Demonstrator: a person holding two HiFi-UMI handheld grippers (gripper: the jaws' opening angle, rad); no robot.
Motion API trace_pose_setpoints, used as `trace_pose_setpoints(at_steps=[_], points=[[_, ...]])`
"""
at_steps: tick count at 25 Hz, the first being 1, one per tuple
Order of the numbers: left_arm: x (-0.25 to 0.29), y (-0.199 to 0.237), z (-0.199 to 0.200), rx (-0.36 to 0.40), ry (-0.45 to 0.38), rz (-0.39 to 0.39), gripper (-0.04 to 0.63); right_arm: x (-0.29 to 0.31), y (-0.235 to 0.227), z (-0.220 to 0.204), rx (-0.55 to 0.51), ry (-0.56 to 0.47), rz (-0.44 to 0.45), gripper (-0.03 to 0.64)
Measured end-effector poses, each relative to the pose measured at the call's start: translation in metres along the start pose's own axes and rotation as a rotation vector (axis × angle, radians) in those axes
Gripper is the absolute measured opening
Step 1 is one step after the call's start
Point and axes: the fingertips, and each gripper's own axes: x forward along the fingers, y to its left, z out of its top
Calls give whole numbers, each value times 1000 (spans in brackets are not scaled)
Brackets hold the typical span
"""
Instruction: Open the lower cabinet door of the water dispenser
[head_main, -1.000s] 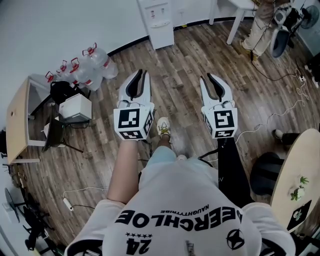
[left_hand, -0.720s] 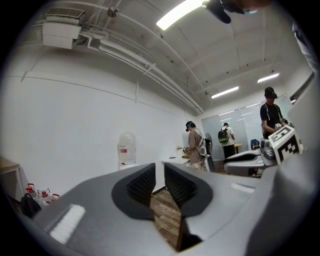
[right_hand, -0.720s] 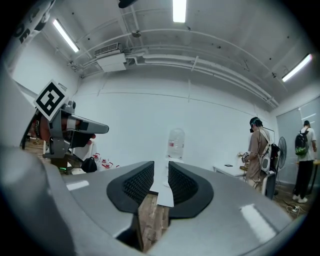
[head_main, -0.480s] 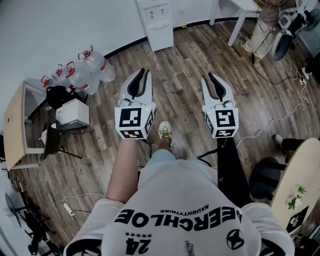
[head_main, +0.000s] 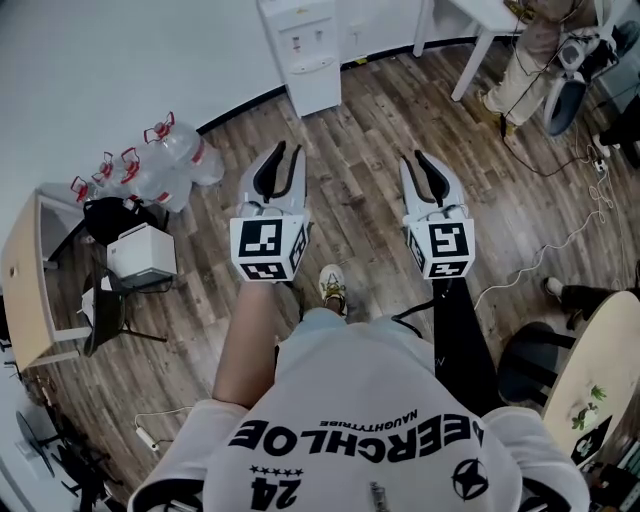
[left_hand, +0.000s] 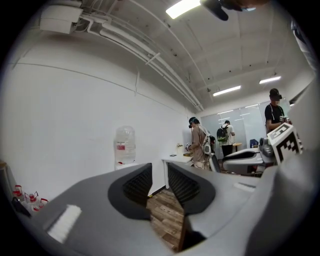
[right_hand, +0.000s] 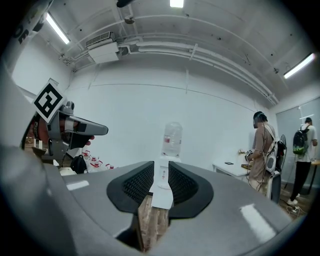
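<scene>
The white water dispenser (head_main: 300, 50) stands against the far wall, its clear bottle (right_hand: 173, 137) on top and its lower front (head_main: 318, 92) closed. Both grippers are held level over the wood floor, pointing toward it and well short of it. My left gripper (head_main: 287, 150) is open; its jaws have just been opening, and nothing is between them. In the left gripper view the bottle (left_hand: 124, 145) shows left of the gripper (left_hand: 159, 172). My right gripper (head_main: 418, 158) is open and empty, and the dispenser's body (right_hand: 162, 192) shows far off through the gap of the gripper (right_hand: 160, 172).
Several spare water jugs (head_main: 160, 160) sit on the floor left of the dispenser, with a desk (head_main: 30, 270), a bag and a box (head_main: 140, 250) beyond. A white table (head_main: 480, 15) and a person (head_main: 530, 50) are at the right; cables (head_main: 540, 240) cross the floor.
The person has walked forward: the dispenser and jugs sit lower and closer in the head view. The left jaws, shut before, now stand slightly apart. The right jaws look unchanged.
</scene>
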Motion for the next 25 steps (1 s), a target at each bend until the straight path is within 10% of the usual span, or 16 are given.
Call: trace_pose_setpoints(at_steps=[25], points=[[146, 114, -14, -33, 20, -72, 103, 177, -17, 2, -12, 36, -47, 71]])
